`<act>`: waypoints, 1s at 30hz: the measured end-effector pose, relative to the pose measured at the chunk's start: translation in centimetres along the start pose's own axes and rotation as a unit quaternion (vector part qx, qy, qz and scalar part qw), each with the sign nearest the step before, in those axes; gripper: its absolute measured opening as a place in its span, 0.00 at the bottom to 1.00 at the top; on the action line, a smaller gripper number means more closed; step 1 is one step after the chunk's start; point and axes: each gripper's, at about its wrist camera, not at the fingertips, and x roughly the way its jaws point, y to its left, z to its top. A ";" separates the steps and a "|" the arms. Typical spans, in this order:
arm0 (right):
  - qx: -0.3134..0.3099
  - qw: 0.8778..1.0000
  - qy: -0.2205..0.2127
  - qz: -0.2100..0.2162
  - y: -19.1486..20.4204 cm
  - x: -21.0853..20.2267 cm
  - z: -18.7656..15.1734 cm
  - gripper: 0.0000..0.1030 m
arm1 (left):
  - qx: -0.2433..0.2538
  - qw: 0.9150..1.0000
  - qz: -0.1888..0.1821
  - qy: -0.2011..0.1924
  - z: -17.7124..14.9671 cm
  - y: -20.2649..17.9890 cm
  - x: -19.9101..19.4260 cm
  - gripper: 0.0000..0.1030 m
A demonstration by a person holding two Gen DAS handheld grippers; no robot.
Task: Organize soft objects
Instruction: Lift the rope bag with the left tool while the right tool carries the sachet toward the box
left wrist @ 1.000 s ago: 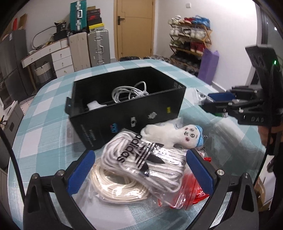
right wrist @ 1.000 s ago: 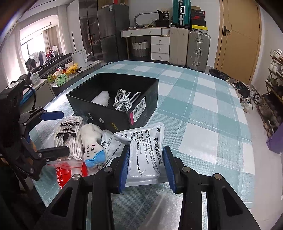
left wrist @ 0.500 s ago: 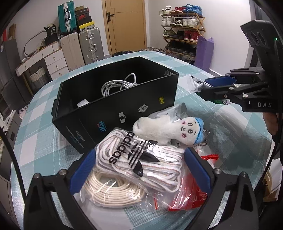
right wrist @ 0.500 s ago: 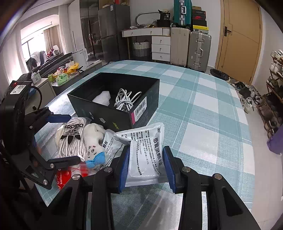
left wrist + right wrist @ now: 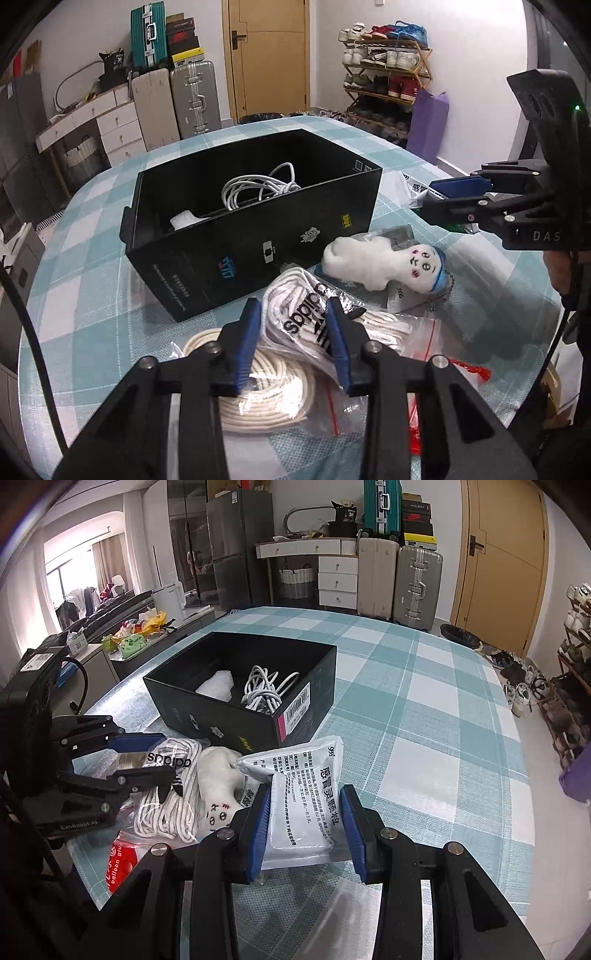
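Observation:
A black box (image 5: 258, 236) on the checked table holds a white cable (image 5: 255, 184) and a white wad. In front of it lie a bag of white Adidas laces (image 5: 299, 325), a cream rope coil (image 5: 255, 391) and a white plush doll (image 5: 380, 262). My left gripper (image 5: 293, 343) is shut on the laces bag, also seen in the right wrist view (image 5: 166, 775). My right gripper (image 5: 306, 830) is shut on a white medicine pouch (image 5: 303, 801) held at the table.
A red balloon packet (image 5: 122, 860) lies under the bags at the table's near edge. The box (image 5: 240, 694) stands mid-table. Suitcases, drawers and a shoe rack stand beyond the table. The teal checked cloth (image 5: 424, 720) stretches right of the box.
My left gripper has closed from wide open onto the laces bag. The right gripper keeps its hold on the pouch and has hardly moved.

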 end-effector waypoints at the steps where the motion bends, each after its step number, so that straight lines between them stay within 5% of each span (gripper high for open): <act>1: 0.000 1.000 0.000 -0.001 0.0 0.0 0.0 0.36 | 0.003 1.000 0.002 0.000 0.0 -0.1 -0.1 0.33; 7: -0.003 1.000 -0.002 -0.002 0.0 -0.2 0.1 0.36 | -0.014 1.000 0.001 -0.004 -0.1 0.3 -0.5 0.39; 10: -0.003 1.000 -0.003 -0.004 0.0 -0.2 0.1 0.36 | -0.027 1.000 0.009 -0.007 -0.2 0.7 -1.0 0.60; 15: -0.004 1.000 -0.006 -0.004 0.1 -0.4 0.2 0.36 | -0.051 0.999 0.015 -0.002 -0.8 1.9 -1.5 0.64; 19: -0.002 1.000 -0.005 -0.004 -0.1 -0.4 0.2 0.37 | -0.063 0.998 0.024 -0.006 -1.5 2.8 -2.4 0.80; 30: -0.004 1.000 -0.002 -0.003 -0.1 -0.2 0.0 0.37 | -0.083 0.995 0.024 0.048 -2.3 3.9 -0.6 0.81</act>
